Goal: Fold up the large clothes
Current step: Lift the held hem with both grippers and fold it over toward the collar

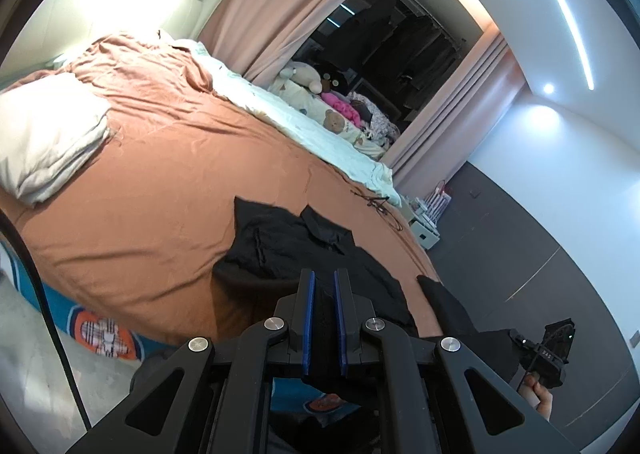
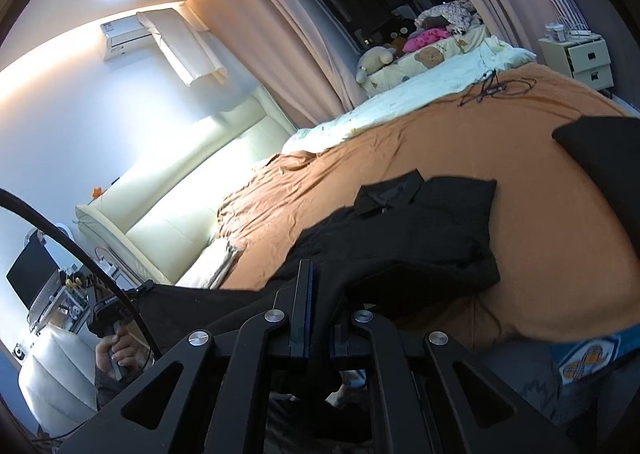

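The left hand-held gripper is pinching the near hem of the black shirt, its blue-lined fingers standing close together with dark cloth bunched between them. The right hand-held gripper is doing likewise – its jaws are nearly shut on a fold of the same black shirt, and the fabric is draping over one finger and hiding it.

The shirt is lying on the orange bed sheet at the near edge of the bed, collar pointing away toward 12 o'clock, the lower part hanging off the mattress toward the grippers. Exactly where the hem ends is hard to make out – black on black under the gripper frames.

In the left view, at 4 o'clock, the person's right hand is showing, half cut off by the frame. In the right view, at 8 o'clock, the left hand is gripping its handle. A white pillow is sitting at 9 o'clock, a pale blanket is running along the far side of the bed, stuffed toys are piling up by the pink curtain, and a tangle of cable is lying on the sheet beyond the shirt.
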Demonstrator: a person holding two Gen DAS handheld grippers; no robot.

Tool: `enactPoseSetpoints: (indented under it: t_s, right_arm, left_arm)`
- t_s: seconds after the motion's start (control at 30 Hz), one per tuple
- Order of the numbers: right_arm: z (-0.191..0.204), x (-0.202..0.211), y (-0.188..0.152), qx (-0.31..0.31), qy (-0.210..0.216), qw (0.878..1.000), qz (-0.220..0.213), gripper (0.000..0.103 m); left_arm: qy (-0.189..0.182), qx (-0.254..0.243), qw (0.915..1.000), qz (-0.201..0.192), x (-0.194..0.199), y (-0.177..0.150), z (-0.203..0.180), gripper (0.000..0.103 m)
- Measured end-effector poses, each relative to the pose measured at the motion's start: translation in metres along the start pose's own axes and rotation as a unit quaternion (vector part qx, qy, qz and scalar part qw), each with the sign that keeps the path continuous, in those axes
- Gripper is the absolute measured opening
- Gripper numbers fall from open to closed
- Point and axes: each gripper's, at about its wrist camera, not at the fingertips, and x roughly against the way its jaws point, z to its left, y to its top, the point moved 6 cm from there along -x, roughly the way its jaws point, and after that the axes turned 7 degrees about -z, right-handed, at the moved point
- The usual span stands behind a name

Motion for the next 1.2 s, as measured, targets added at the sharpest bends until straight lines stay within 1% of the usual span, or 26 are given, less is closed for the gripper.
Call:
enactPoseSetpoints:
  t_s: [0.13, 0.2, 0.23, 0.4, 0.53, 0.63, 0.87, 1.07, 1.2]
  right_arm:
    - [0.003, -0.018, 0.028, 0.012, 0.0, 1.0, -0.01, 0.002]
    - [0.001, -0.033, 0.049, 0.017, -0.003, 1.0, -0.016, 0.002]
    - [-0.003, -0.037, 0.051, 0.017, -0.003, 1.0, -0.017, 0.002]
    - [-0.018, -0.075, 0.082, 0.014, -0.009, 1.0, -0.02, 0.002]
    - [-0.035, -0.111, 0.099, 0.006, -0.02, 1.0, -0.015, 0.002]
    - [-0.044, -0.13, 0.105, -0.004, -0.026, 1.0, -0.01, 0.002]
    - [-0.062, -0.178, 0.12, -0.023, -0.047, 0.999, 0.016, 0.002]
    - [-0.08, -0.213, 0.131, -0.044, -0.066, 0.996, 0.038, 0.002]
    - [-0.091, -0.243, 0.134, -0.055, -0.083, 0.993, 0.058, 0.002]
  left_arm:
    - [0.002, -0.012, 0.9999, -0.007, -0.023, 0.032, -0.01, 0.01]
    - [0.005, -0.017, 0.9998, -0.009, -0.038, 0.05, -0.014, 0.01]
    - [0.007, -0.02, 0.9997, -0.01, -0.048, 0.059, -0.017, 0.01]
    - [0.014, -0.032, 0.9994, -0.007, -0.097, 0.098, -0.026, 0.01]
    - [0.025, -0.034, 0.9991, 0.003, -0.136, 0.12, -0.023, 0.01]
    - [0.03, -0.034, 0.9989, 0.014, -0.166, 0.129, -0.019, 0.01]
    - [0.047, -0.03, 0.9974, 0.046, -0.234, 0.135, -0.006, 0.01]
    - [0.067, -0.014, 0.9947, 0.076, -0.29, 0.139, 0.02, 0.01]
    - [0.085, -0.002, 0.9913, 0.1, -0.328, 0.131, 0.045, 0.01]
